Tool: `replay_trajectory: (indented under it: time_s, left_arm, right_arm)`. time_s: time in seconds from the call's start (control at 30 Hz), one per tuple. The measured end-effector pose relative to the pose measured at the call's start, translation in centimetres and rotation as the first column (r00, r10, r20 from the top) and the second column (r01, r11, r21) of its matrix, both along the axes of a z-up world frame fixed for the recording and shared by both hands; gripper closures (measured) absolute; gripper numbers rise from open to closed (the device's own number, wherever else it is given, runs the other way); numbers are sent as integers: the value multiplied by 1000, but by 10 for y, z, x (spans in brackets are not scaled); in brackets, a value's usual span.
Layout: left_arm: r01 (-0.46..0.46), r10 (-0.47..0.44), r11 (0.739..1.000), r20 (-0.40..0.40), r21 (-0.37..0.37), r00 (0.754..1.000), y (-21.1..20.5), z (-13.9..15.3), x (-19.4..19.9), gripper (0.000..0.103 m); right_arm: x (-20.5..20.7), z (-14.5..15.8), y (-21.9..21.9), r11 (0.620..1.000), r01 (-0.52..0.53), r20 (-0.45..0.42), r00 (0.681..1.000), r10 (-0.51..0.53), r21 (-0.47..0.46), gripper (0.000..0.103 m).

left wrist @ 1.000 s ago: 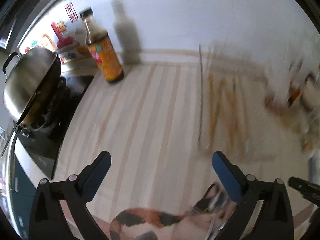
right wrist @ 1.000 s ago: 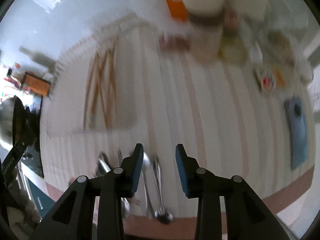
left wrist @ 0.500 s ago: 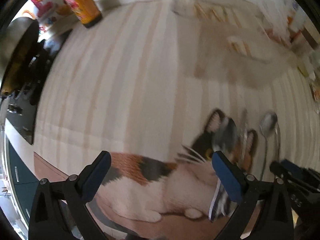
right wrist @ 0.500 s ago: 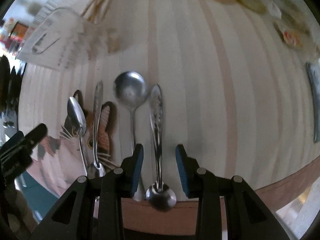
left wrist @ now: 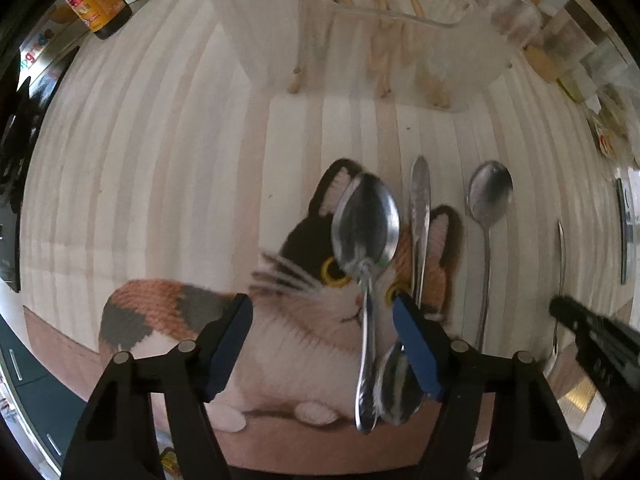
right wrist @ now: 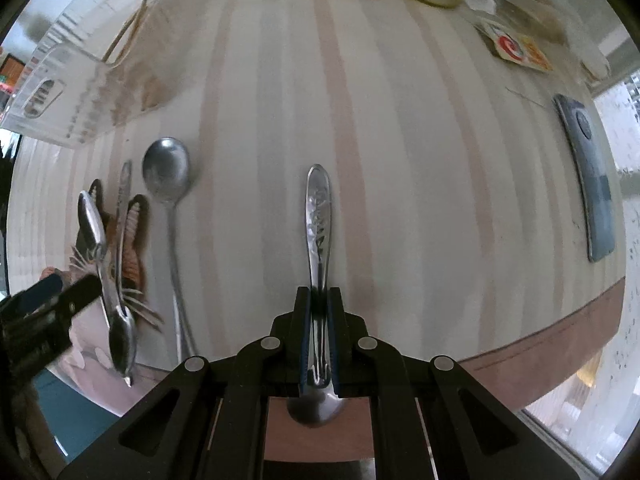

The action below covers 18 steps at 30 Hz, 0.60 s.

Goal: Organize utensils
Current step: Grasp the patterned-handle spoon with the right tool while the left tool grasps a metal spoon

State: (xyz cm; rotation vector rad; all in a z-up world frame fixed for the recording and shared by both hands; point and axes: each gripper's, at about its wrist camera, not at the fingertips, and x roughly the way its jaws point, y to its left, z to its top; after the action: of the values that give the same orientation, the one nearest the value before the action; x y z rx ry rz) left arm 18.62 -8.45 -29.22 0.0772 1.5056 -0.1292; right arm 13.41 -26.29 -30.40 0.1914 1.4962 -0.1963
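**Right claw grips a spoon by its handle; left claw gapes over the cat mat**

The right claw is clamped tight on the ornate-handled spoon, its blue pads pinching the neck of the handle. The patterned handle end points away from the camera over the striped bench, while the bowl sits back behind the pads, close to the bench's near edge.

The left claw stands wide, holding nothing. Between its spread fingers and slightly toward the right one lies an oval spoon, bowl far from the camera, resting on the cat-shaped mat. Just beside it, a second spoon lies the other way round, its bowl near the right finger and its handle tip pointing away. Further right, on bare bench, is a round-bowled spoon, apart from the mat's ear.

Beyond the spoons stands a clear plastic utensil box with wooden chopsticks inside. An orange-labelled sauce bottle stands at the far left. In the right wrist view a phone lies near the right edge of the bench, and a printed packet lies beyond it.
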Motion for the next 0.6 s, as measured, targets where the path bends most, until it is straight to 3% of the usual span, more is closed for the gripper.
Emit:
replay_trajectory:
  time_s: [0.3, 0.33, 0.37, 0.4, 0.43, 0.6]
  left_arm:
    - [9, -10, 1000, 23, 18, 1000, -22, -7, 16, 37]
    - [10, -10, 1000, 29, 17, 1000, -23, -6, 19, 40]
    - [14, -15, 1000, 40, 16, 999, -23, -4, 20, 49]
    - [22, -23, 1000, 50, 16, 999, -24, -2, 22, 66]
    - [33, -34, 999, 57, 16, 998, -25, 0, 25, 70]
    - [47, -49, 998, 55, 34, 997, -18, 3, 27, 71]
  right_arm:
    - [-8, -1, -11, 1000, 11, -2, 1000, -11, -3, 95]
    - [-7, 1, -12, 1000, 10, -2, 1000, -10, -4, 95]
    - [-9, 0, -12, 1000, 9, -2, 1000, -9, -5, 95]
    - [-8, 0, -11, 1000, 9, -2, 1000, -9, -5, 95]
    - [-7, -2, -9, 1000, 11, -1, 1000, -11, -5, 95]
    - [-6, 1, -9, 1000, 22, 7, 1000, -22, 2, 95]
